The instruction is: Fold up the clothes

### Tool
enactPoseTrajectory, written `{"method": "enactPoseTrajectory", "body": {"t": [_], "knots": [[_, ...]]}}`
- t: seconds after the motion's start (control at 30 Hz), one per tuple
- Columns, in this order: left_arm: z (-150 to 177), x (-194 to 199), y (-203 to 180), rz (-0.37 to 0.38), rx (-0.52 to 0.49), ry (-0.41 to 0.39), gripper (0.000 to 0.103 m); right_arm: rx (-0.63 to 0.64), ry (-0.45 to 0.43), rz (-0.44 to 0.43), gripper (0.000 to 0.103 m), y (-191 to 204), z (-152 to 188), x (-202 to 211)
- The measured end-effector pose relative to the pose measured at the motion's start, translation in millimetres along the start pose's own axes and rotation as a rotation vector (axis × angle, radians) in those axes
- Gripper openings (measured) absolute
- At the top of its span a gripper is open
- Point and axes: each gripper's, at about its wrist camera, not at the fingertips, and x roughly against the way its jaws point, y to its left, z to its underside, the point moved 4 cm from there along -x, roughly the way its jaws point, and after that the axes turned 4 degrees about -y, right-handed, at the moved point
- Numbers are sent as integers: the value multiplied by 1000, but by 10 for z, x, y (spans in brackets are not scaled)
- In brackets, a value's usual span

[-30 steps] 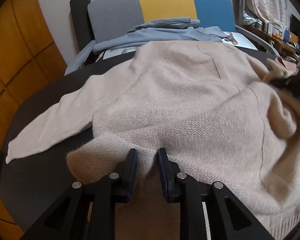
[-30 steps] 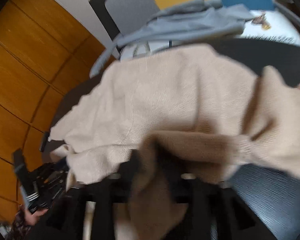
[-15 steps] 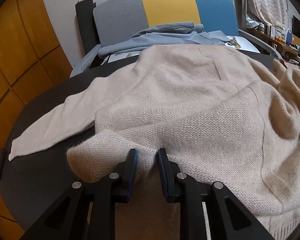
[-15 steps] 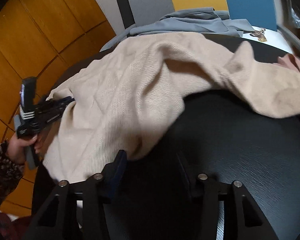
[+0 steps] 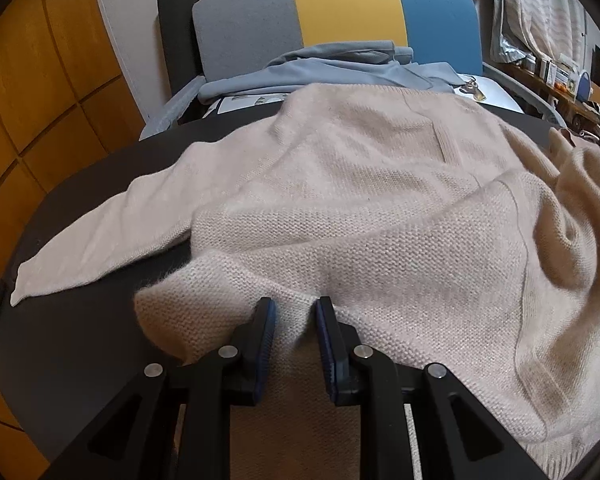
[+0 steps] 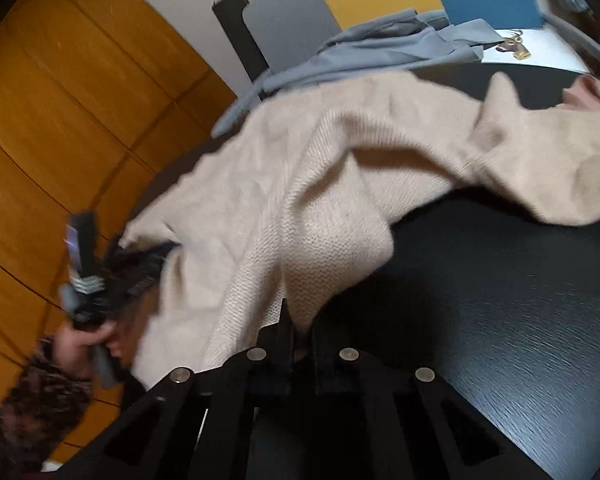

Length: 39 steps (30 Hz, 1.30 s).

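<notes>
A beige knit sweater (image 5: 359, 216) lies spread on the dark round table (image 5: 72, 340), one sleeve stretched to the left. My left gripper (image 5: 292, 306) is shut on the sweater's near hem, with knit bunched between its pads. In the right wrist view the sweater (image 6: 319, 184) drapes across the table (image 6: 499, 300), and my right gripper (image 6: 300, 316) is shut on a hanging fold of its lower edge. The left gripper (image 6: 112, 268) and the hand holding it show at the left of that view.
A chair with a grey, yellow and blue back (image 5: 339, 16) stands behind the table, with a grey-blue garment (image 5: 331, 64) piled on it. Orange wood panels (image 5: 28, 100) line the left wall. A pink cloth (image 6: 591, 94) lies at the table's far right.
My right gripper was open over bare table half a second ago; it has moved left and closed on the sweater's edge. The left gripper kept its grip and stayed nearly still.
</notes>
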Motion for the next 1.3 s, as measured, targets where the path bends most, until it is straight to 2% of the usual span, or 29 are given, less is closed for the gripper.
{"method": "enactPoseTrajectory", "body": {"t": [0.17,0.33,0.4,0.5,0.53,0.57,0.6,0.63,0.67,0.7,0.73,0.8,0.87,0.93,1.0,1.13,1.17,1.2,1.23,1.3], "knots": [[4,25,-24,-13,-14,10,21,-3,-47,5,6,-8,-108,584],[44,80,-64,-4,-32,11,21,-10,-70,83,4,-117,-185,1021],[65,106,-79,6,-24,5,21,-9,-72,92,4,-176,-191,1079],[93,132,-99,-3,-19,-7,21,3,-31,48,6,-168,-119,873],[104,152,-90,4,-7,-10,21,12,-21,75,9,-183,-66,792],[115,176,-78,14,8,-12,21,21,-11,103,29,-198,-13,712],[127,201,-65,23,23,-15,21,30,-2,130,67,-213,39,632],[144,231,-42,37,41,-17,21,17,1,138,82,-242,101,571],[173,268,-26,47,53,-20,21,-33,-20,99,90,-293,156,544],[206,307,-12,55,63,-24,21,-84,-41,59,91,-344,210,518],[239,346,1,62,74,-29,21,-128,-24,43,92,-401,262,479],[293,405,-7,74,77,-37,21,-216,11,13,101,-514,365,403],[339,458,-32,98,77,-46,21,-205,52,60,100,-565,435,367],[384,511,-59,123,77,-54,21,-168,30,87,100,-552,452,425],[426,594,-97,151,66,-79,21,-125,46,112,101,-539,519,439],[525,774,-238,186,-16,-121,21,19,-5,116,98,-340,573,332],[547,806,-287,188,-46,-126,21,58,-13,118,91,-278,580,285],[568,833,-337,188,-76,-130,21,96,-22,119,78,-217,586,238],[586,842,-375,181,-96,-126,21,125,-22,115,73,-150,579,169],[610,843,-429,195,-98,-117,21,174,-23,145,72,-48,565,26]]}}
